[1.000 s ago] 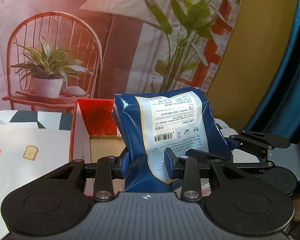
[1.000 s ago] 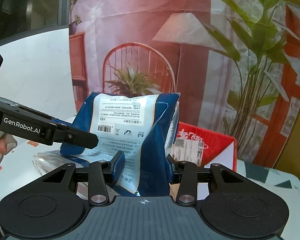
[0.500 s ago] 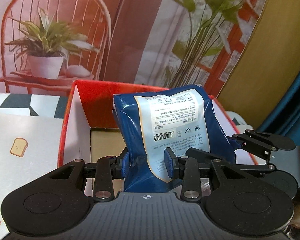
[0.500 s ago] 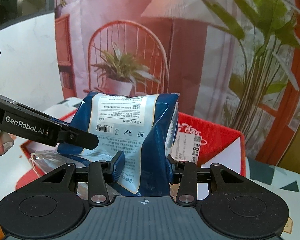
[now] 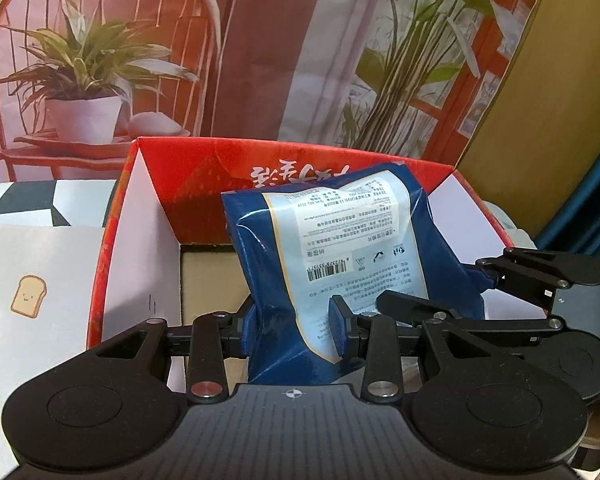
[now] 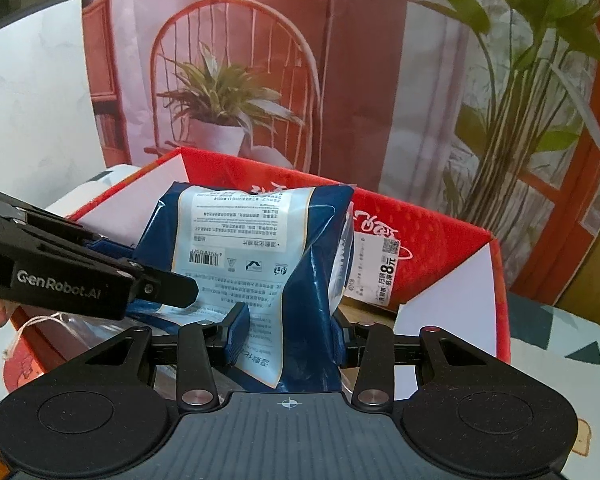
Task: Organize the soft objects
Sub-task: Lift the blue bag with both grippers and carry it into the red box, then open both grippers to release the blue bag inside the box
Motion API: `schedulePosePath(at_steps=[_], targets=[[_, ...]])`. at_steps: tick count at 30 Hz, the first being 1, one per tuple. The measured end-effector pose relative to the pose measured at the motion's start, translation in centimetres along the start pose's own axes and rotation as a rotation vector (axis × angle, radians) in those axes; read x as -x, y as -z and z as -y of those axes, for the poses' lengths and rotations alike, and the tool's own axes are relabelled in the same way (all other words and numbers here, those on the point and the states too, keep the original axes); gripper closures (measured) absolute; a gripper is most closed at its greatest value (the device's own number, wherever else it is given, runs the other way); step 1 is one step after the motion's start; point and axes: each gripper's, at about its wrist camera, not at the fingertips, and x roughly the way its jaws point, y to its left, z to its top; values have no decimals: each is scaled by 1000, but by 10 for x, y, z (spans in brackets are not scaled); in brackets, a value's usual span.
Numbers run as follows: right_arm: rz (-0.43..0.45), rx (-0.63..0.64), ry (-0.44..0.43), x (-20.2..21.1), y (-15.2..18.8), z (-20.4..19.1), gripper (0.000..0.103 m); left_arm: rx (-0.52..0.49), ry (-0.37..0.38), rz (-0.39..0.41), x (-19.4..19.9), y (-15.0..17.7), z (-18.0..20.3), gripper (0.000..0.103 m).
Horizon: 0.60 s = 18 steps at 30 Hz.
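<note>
My left claw [image 5: 296, 330] and right claw [image 6: 288, 338] each pinch the blue pack [image 5: 340, 248] between their pads, one at each bottom corner; I hold it upright over the open red box [image 5: 148, 208], whose far wall rises just behind the pack

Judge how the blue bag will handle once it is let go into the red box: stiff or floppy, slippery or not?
Probably floppy: the blue bag creases and bulges where the left gripper and right gripper pinch it. Its glossy film looks slippery. Released into the red box, it would likely slump, not stand.
</note>
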Motion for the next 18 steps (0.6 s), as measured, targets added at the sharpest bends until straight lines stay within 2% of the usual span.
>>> schedulePosePath(at_steps=[6,10,12,18], targets=[[-41,19,61,-5,-1,-5,64,-33,-39,20,3,0,3,62],[-68,35,117,-7,-2,-10,62,-35,-54,49,13,-1,2,56],[-74,42,136,-6,-2,-11,55,-39,-61,59,18,-2,3,56],[-62,23,141,7,0,-8,46,-54,-87,85,32,1,4,51]])
